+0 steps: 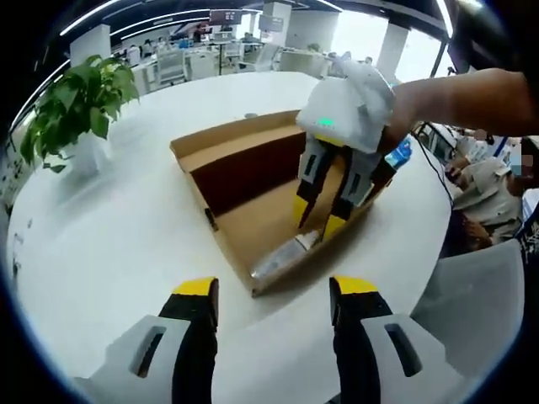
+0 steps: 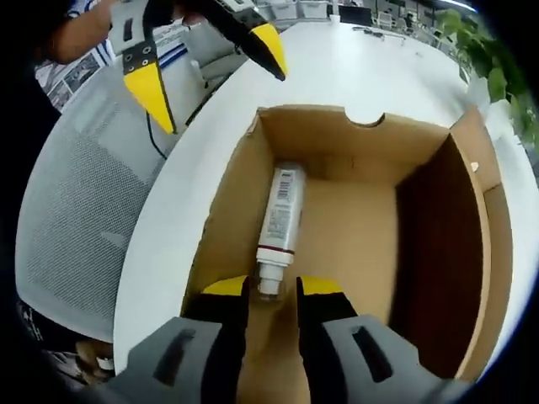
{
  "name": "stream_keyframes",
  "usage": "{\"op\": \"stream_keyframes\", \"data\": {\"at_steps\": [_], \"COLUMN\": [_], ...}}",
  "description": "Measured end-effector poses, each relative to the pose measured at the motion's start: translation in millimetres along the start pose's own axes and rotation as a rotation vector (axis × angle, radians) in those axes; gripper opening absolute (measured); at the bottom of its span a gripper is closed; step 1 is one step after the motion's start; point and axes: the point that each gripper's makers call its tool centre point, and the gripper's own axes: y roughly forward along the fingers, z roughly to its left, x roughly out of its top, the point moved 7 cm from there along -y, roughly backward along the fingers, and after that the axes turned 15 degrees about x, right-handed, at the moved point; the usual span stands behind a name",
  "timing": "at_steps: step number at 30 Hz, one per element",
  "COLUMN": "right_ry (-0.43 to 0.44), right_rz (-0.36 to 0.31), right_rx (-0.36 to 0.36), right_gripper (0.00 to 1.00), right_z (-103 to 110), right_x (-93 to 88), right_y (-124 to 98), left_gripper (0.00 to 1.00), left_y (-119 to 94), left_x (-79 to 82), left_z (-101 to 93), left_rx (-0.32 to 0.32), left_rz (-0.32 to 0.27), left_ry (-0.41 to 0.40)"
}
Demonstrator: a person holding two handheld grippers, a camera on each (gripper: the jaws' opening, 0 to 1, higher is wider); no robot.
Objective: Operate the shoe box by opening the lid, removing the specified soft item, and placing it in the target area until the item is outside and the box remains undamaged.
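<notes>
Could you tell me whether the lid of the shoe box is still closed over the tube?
No: in the right gripper view the shoe box stands open, and the white tube lies bare on its floor, with the right gripper reaching its cap.

White round table bearing an open cardboard shoe box and a potted plant.

right tool in open shoe box | tube (lying flat)
</notes>
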Motion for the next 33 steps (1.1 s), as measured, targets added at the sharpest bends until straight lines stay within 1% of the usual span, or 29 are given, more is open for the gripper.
{"op": "stream_keyframes", "data": {"at_steps": [2, 3, 4, 5, 7, 8, 11, 12, 13, 14, 15, 16, 17, 18, 20, 22, 23, 26, 27, 28, 30, 31, 32, 33], "right_ry": [-0.013, -0.052, -0.062, -0.057, -0.066, -0.054, -0.056, -0.055, -0.046, -0.065, -0.055, -0.027, 0.001, 0.005, 0.066, 0.087, 0.138, 0.172, 0.192, 0.241, 0.271, 0.282, 0.308, 0.321], "right_rz": [0.055, 0.069, 0.065, 0.055, 0.018, -0.002, 0.003, 0.0, 0.0, -0.011, -0.012, -0.03, -0.063, -0.066, -0.091, -0.106, -0.115, -0.122, -0.123, -0.119, -0.098, -0.099, -0.096, -0.093], "right_rx": [-0.017, -0.048, -0.074, -0.063, -0.082, -0.074, -0.085, -0.082, -0.07, -0.074, -0.082, -0.082, -0.087, -0.084, -0.056, -0.052, -0.045, -0.042, -0.037, -0.028, -0.01, -0.006, -0.003, 0.005], "right_gripper": [0.21, 0.2, 0.19, 0.18, 0.18, 0.18, 0.22, 0.21, 0.17, 0.17, 0.17, 0.16, 0.15, 0.15, 0.15, 0.14, 0.14, 0.14, 0.14, 0.14, 0.14, 0.14, 0.14, 0.14], "right_z": [-2, -3, -4, -1, -2, -2, -5, -5, -5, -5, -5, -6, -7, -6, -4, -4, 0, 5, 7, 11, 17, 18, 21, 22], "right_x": [-5.6, -4.1, -2.1, -1.0, 3.4, 4.9, 3.5, 2.7, 1.4, 3.3, 1.4, 1.4, 0.3, -0.7, -4.7, -7.7, -9.1, -12.8, -14.2, -17.7, -22.4, -23.6, -26.1, -27.1], "right_y": [6, 7, 10, 12, 13, 14, 15, 16, 18, 19, 16, 15, 12, 11, 6, -2, -7, -20, -23, -27, -34, -37, -43, -44], "left_gripper": [0.54, 0.54, 0.54, 0.54, 0.54, 0.54, 0.54, 0.54, 0.54, 0.54, 0.54, 0.54, 0.54, 0.54, 0.53, 0.54, 0.54, 0.53, 0.53, 0.53, 0.53, 0.52, 0.52, 0.52], "left_y": [1, 1, 1, 1, 2, 2, 1, 1, 1, 1, 1, 1, 2, 3, 3, 5, 6, 7, 7, 8, 10, 10, 12, 13], "left_x": [-0.2, -0.4, -0.5, -0.8, -1.9, -2.5, -2.9, -3.0, -3.1, -3.4, -3.4, -3.5, -4.0, -4.5, -4.2, -1.7, -0.8, 0.9, 1.5, 3.4, 7.3, 9.9, 14.4, 16.5], "left_z": [0.1, 0.0, 0.0, -0.2, -0.9, -1.1, -0.7, -0.2, 0.0, 0.3, 0.3, 0.4, 0.5, 0.7, 0.5, 0.9, 0.6, -1.8, -2.7, -4.1, -6.0, -7.3, -9.3, -10.7], "left_rx": [0.001, 0.0, 0.0, 0.0, -0.003, -0.003, -0.004, -0.001, 0.0, 0.0, -0.001, -0.001, -0.001, -0.002, -0.006, -0.006, -0.008, -0.013, -0.016, -0.019, -0.023, -0.026, -0.026, -0.024], "left_rz": [0.0, 0.001, 0.0, 0.0, 0.002, 0.006, 0.008, 0.006, 0.007, 0.009, 0.007, 0.006, 0.009, 0.01, 0.011, 0.003, 0.003, 0.001, 0.002, -0.002, -0.009, -0.021, -0.047, -0.052], "left_ry": [-0.001, 0.001, -0.002, -0.005, -0.002, -0.002, -0.002, -0.003, -0.003, -0.003, -0.004, -0.004, -0.001, 0.0, -0.003, -0.008, -0.011, -0.008, -0.01, -0.003, 0.0, 0.012, 0.039, 0.052]}}
